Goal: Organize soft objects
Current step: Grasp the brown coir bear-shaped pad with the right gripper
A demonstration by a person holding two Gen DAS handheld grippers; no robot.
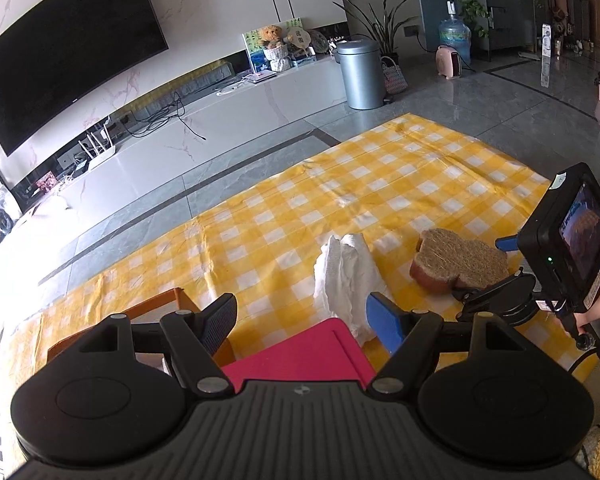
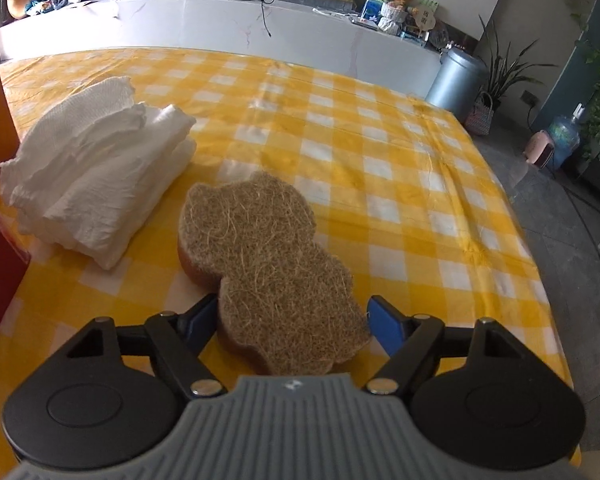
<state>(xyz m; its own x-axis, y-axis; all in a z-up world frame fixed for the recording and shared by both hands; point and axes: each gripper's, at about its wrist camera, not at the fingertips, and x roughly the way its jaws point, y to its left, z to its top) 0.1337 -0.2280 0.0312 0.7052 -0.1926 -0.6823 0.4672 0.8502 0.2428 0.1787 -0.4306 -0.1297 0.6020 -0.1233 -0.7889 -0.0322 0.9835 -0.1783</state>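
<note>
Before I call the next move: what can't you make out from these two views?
- Right gripper pads on the brown sponge: right wrist view, contact unclear; sponge hides one pad.
- Orange box contents: left wrist view, left gripper blocks them.
- Red box: body hides its near part.

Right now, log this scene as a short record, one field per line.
surface: yellow checked cloth
sponge: brown bear-shaped sponge lying flat on the cloth
tissues: white stack of paper tissues, to the sponge's left in the right wrist view
right gripper: straddles the sponge's near end; whether the pads press on it cannot be told
left gripper: open, holding nothing, above a red box
other container: orange box beside the red one
</note>
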